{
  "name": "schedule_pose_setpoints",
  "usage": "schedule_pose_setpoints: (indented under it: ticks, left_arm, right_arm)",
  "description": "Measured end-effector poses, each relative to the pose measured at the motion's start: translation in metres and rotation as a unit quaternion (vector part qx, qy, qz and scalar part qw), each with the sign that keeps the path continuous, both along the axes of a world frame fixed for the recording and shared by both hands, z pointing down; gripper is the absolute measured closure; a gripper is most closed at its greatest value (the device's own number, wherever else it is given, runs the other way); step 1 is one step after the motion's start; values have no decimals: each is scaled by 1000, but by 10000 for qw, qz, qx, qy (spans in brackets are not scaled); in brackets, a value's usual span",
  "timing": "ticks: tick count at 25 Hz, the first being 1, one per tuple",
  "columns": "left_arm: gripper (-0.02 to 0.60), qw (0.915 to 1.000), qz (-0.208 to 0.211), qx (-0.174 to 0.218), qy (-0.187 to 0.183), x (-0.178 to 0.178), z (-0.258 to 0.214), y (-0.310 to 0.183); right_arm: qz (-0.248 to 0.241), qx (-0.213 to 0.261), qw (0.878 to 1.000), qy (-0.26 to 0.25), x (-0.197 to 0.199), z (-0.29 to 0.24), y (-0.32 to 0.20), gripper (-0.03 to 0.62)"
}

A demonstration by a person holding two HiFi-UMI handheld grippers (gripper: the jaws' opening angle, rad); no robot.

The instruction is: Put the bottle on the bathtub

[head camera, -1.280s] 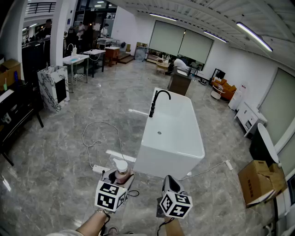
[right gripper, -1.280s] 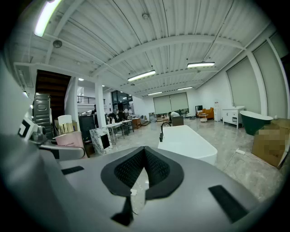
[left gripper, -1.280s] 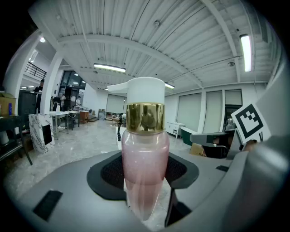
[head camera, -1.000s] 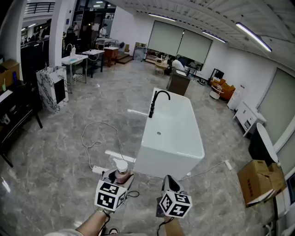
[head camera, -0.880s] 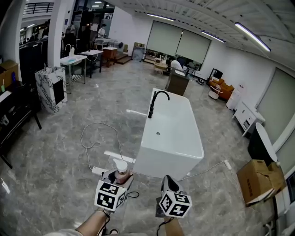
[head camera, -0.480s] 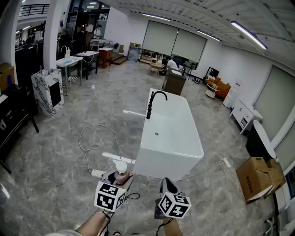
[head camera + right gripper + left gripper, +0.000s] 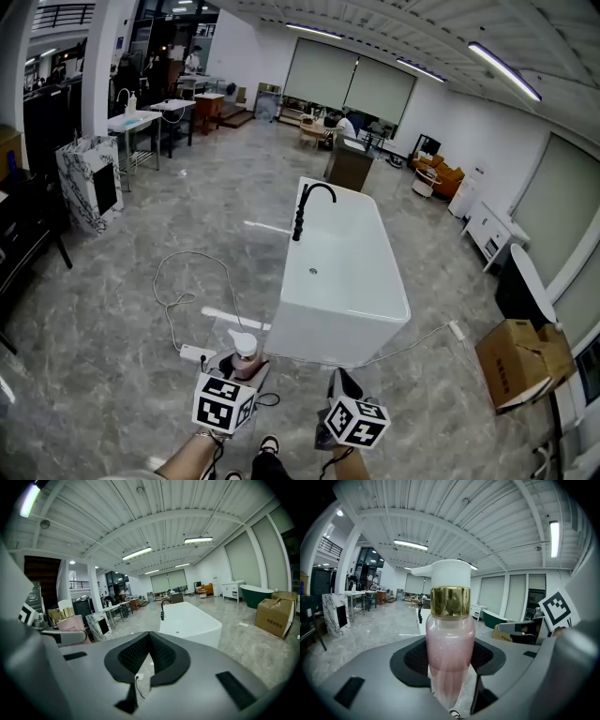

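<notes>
- The left tongs (image 7: 237, 367) are clamped on the pump bottle (image 7: 450, 641). It has a pink body, a gold collar and a white pump head, and it stands upright between the two pads with the spout pointing off to the left.
- Same grip as a second ago: the bottle hasn't budged in those pads.
- The right tongs (image 7: 149, 640) are clenched tip to tip with nothing between them, riding alongside the left pair, just to its right.
- The white bathtub (image 7: 323, 333) lies straight ahead of both pairs of tongs, still well beyond their tips, with its black faucet (image 7: 309, 199) on the far left rim.
- Since the earlier frames the tub has drifted slightly left and down in the head view.
- The marble-patterned stand (image 7: 82, 183), far out to the left of the left tongs, has slid toward the frame edge.
- Both marker cubes sit a touch lower in the head view than before.
- New in shot: a shoe (image 7: 267, 446) on the floor below and between the two tongs.
- The white cable (image 7: 187, 281) and power strip (image 7: 197, 353) stay on the floor ahead-left of the left tongs.
</notes>
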State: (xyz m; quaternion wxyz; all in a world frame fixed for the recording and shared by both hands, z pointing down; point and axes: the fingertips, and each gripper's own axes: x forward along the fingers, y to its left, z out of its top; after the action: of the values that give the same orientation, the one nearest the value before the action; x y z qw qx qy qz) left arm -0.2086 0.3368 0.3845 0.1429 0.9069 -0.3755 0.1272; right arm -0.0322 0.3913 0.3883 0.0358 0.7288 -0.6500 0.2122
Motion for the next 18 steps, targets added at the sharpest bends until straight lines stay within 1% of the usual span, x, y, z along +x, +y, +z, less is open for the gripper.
schedule_pose_setpoints:
  ticks: [7,12,18]
  left_arm:
    - [348,10000,-60,-30,-47,11,6,-27]
    - [348,9999,-134,-13,-62,25,6,-55]
    - [348,9998,-188,68,-89,44,2,-94]
  right_arm:
    - [-94,-91,9999,-85,9,10,-31,568]
    - [-129,-125,9997,-141,27,14,-60,568]
    - [-176,-46,9997,-151,50,9,-101,568]
